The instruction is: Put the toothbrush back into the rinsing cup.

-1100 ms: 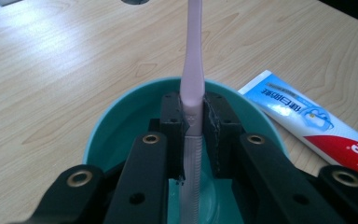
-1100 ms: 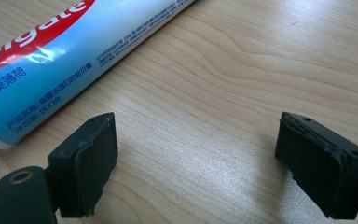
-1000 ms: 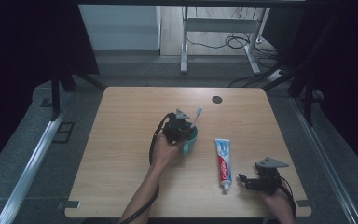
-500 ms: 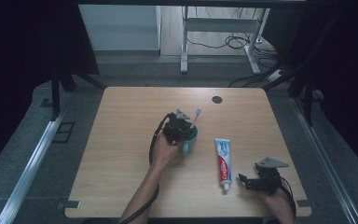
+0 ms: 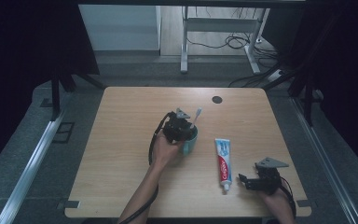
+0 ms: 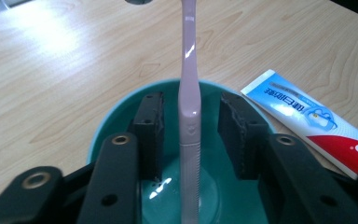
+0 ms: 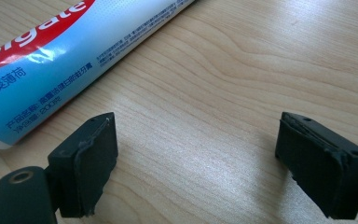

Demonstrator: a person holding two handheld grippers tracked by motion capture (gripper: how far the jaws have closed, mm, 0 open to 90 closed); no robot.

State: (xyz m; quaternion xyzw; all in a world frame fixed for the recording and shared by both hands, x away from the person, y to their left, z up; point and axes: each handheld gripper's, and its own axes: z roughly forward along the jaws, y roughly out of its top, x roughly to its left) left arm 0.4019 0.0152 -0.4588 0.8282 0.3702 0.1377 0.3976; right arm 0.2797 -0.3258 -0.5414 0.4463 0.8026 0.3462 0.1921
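The left claw (image 5: 185, 132) is being held over the teal cup (image 5: 190, 142) at mid-desk (image 5: 121, 186) in the high view. In the left gripper view, its jaws have just been opening and are standing apart from the pink toothbrush (image 6: 189, 107), which is being left upright in the cup; light, stiff and slippery, it is best gripped at the ribbed lower handle. In the right gripper view, the right claw (image 7: 214, 154) is being held wide apart, empty, beside the toothpaste tube (image 7: 51, 60).
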